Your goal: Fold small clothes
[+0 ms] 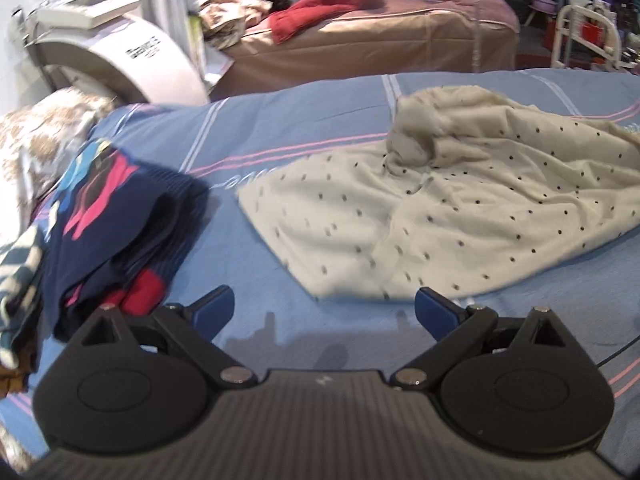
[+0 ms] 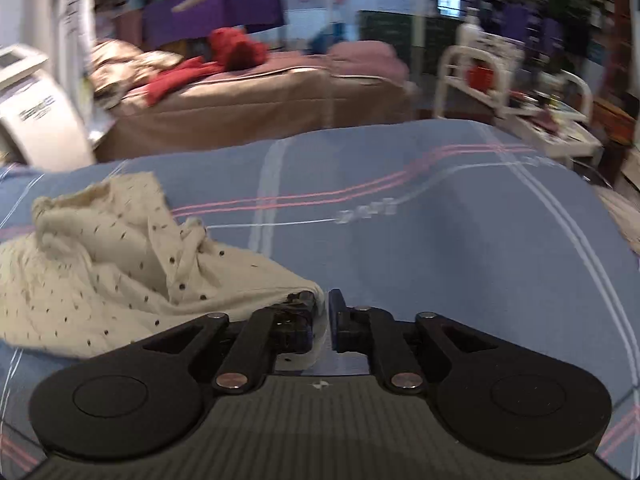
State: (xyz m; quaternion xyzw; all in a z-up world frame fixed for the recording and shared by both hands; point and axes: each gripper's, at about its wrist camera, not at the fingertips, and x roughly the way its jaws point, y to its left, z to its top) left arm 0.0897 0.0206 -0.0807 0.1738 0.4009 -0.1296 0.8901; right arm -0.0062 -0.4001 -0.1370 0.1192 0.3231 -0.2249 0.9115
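Cream dotted garment [image 2: 120,276] corner is pinched w/ narrow jaws by right gripper [image 2: 325,320]; rest is spread leftward over blue bedsheet [image 2: 400,240]. Left gripper [image 1: 324,308], held wide & empty, is nearer its lower edge.

Ahead of the left gripper's [image 1: 324,312] wide jaws the cream dotted garment [image 1: 460,208] blocks the bed [image 1: 320,120]; a navy clothes pile [image 1: 120,232] crowds their left. Bare sheet lies ahead-right of the right gripper's [image 2: 326,320] jaws.

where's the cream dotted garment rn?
Left wrist view: cream dotted garment lies crumpled on the blue striped bedspread, right of the dark clothes pile.
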